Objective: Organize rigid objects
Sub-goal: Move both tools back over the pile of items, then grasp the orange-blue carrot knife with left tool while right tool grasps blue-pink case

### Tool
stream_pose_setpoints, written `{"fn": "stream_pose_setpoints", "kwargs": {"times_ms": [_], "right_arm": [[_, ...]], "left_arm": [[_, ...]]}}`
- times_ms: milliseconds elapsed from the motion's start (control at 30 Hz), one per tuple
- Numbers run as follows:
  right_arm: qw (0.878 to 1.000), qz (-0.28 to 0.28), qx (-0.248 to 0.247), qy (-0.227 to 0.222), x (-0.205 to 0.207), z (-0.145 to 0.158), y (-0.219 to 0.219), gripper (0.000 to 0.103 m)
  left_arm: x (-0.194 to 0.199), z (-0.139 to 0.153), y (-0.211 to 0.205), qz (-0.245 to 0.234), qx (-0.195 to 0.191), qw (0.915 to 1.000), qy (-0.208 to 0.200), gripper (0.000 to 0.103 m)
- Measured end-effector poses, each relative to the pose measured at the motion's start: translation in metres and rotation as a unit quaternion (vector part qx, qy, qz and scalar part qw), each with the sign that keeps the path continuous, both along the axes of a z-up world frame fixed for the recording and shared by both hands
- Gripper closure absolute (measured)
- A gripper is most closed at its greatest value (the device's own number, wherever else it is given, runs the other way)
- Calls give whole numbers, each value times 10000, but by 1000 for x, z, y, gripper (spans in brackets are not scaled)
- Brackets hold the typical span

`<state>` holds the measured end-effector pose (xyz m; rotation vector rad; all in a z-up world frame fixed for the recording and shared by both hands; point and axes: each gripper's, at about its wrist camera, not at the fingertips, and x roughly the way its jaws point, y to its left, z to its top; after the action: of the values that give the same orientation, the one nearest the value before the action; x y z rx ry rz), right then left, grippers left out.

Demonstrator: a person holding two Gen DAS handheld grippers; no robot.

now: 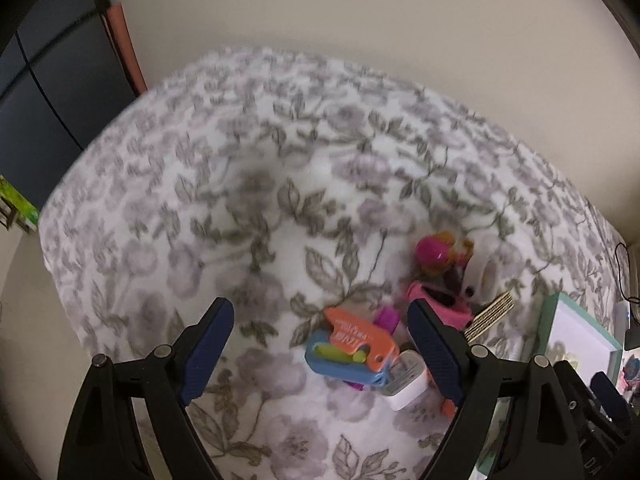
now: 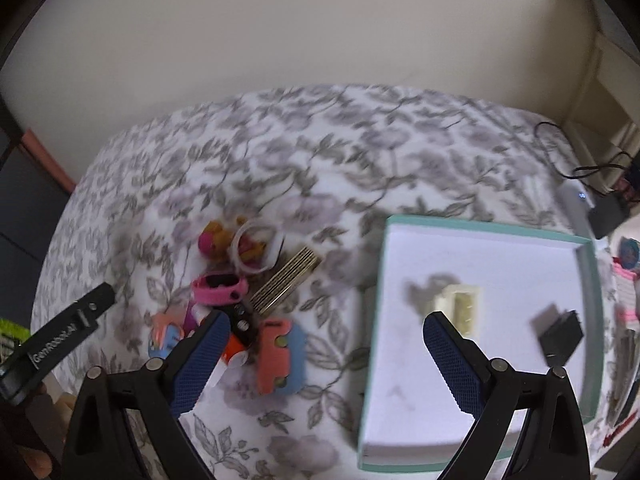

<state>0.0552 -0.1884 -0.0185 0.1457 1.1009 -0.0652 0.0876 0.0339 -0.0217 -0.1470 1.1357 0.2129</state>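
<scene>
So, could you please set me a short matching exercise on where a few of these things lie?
Things:
1. cream block
2. black piece
3. white ring
4. pink band

Places:
A. in the teal-rimmed box, near its right wall
B. in the pile on the floral cloth, at its far end
C. near the middle of the box
D. in the pile, just nearer than the ring

Pairs: 1-C, 2-A, 3-B, 4-D

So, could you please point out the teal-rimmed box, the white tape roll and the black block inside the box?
Teal-rimmed box (image 2: pixel 480 229): right wrist view, far rim.
White tape roll (image 2: pixel 276 248): right wrist view, right side of the ring.
Black block (image 2: pixel 562 334): right wrist view, top face.
</scene>
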Motion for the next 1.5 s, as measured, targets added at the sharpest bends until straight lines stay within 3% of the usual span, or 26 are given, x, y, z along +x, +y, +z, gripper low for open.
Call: {"fn": "stream_pose_setpoints", "kwargs": {"times_ms": [200, 367, 500, 633, 767, 1000, 1100, 1500], "right_arm": [[9989, 47, 143, 454, 8, -32, 7, 4], [9970, 135, 137, 755, 8, -48, 8, 6], [9949, 196, 184, 970, 7, -60, 9, 13], [9951, 260, 6, 952, 6, -61, 12, 14], [9940, 382, 29, 1022, 6, -61, 17, 24], [9916, 455, 42, 1206, 7, -71, 19, 26], [9905, 471, 24, 1289, 7, -77, 19, 31], [9877, 660, 45, 1416, 6, -88, 29, 32]], "left_arm": [[2, -32, 9, 59, -419, 9981, 445, 14], [3, -42, 12, 51, -721, 9957, 580, 14], [6, -50, 10, -22, -843, 9939, 715, 14], [9, -56, 8, -92, -1003, 9916, 807, 14], [11, -58, 8, -137, -1038, 9906, 878, 14], [14, -63, 8, -228, -1079, 9893, 955, 14], [16, -68, 8, -256, -1102, 9880, 1054, 14], [19, -78, 26, -61, -1043, 9884, 1100, 14]]}}
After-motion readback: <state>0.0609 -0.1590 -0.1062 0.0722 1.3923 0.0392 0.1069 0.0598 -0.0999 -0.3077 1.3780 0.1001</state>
